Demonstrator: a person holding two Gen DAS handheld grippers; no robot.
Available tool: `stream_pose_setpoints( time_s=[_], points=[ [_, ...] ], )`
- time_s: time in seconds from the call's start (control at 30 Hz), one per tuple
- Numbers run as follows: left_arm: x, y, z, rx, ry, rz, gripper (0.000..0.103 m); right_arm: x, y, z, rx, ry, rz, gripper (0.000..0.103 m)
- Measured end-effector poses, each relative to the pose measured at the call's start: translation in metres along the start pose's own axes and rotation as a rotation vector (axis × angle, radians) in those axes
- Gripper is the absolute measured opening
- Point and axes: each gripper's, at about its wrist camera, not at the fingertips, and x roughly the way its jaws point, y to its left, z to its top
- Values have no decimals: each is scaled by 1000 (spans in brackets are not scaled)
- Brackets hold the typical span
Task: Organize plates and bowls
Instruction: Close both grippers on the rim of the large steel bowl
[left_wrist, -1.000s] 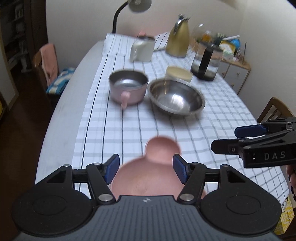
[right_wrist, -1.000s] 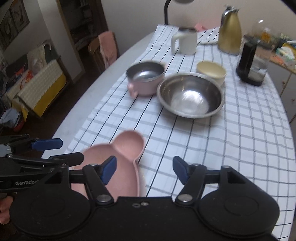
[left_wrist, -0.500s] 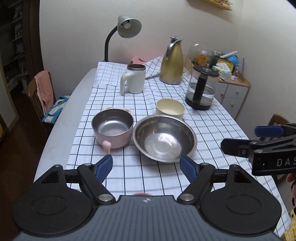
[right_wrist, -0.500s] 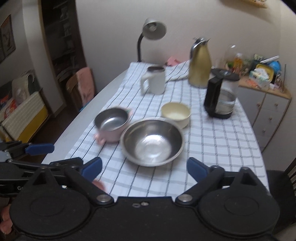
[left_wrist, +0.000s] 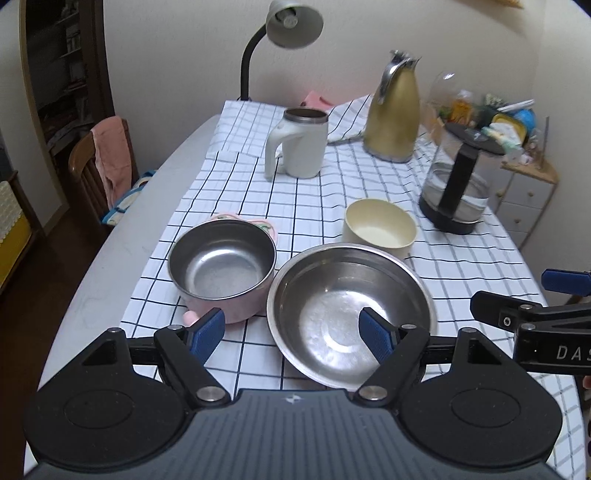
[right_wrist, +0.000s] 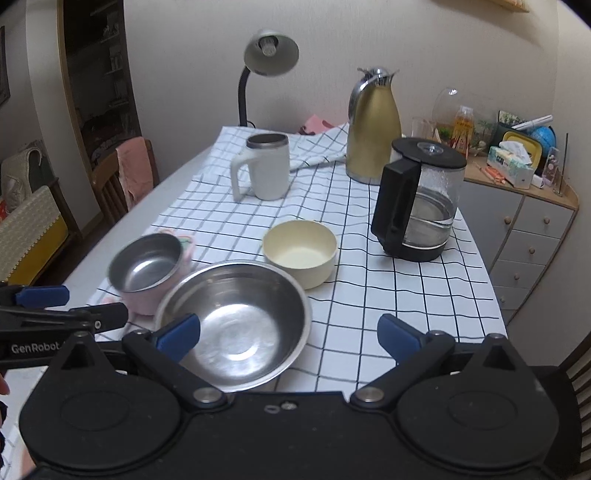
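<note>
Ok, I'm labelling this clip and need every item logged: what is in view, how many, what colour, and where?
steel bowl: 1, silver, nearest, on the checked cloth
pink pot: 1, pink with steel inside, left of the steel bowl
cream bowl: 1, cream, behind the steel bowl
mug: 1, white, far centre
jug: 1, gold, far right
glass kettle: 1, clear with black handle, right side
lamp: 1, grey, far end
checked cloth: 1, white with black lines, over the table
chair: 1, wooden, pink towel draped on it, left
cabinet: 1, grey, cluttered top, right
left gripper: 1, blue fingers, open, empty
right gripper: 1, blue fingers, open, empty
</note>
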Motion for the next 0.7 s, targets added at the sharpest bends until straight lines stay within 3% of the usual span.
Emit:
stream_pose_setpoints(
  time_s=[0.37,0.57,0.67,0.7],
  points=[
    [82,0,-2,-72,148,92,79,93,-31,9,-28,132,45,96],
    [103,2,-6,-115,187,104,78,129,-33,9,-35,199,73,76],
    [109,4,-6,-131,204,93,64,137,-33,8,-36,215,92,71],
    [111,5,-6,-143,211,92,59,139,-32,8,-40,219,101,64]
  ],
)
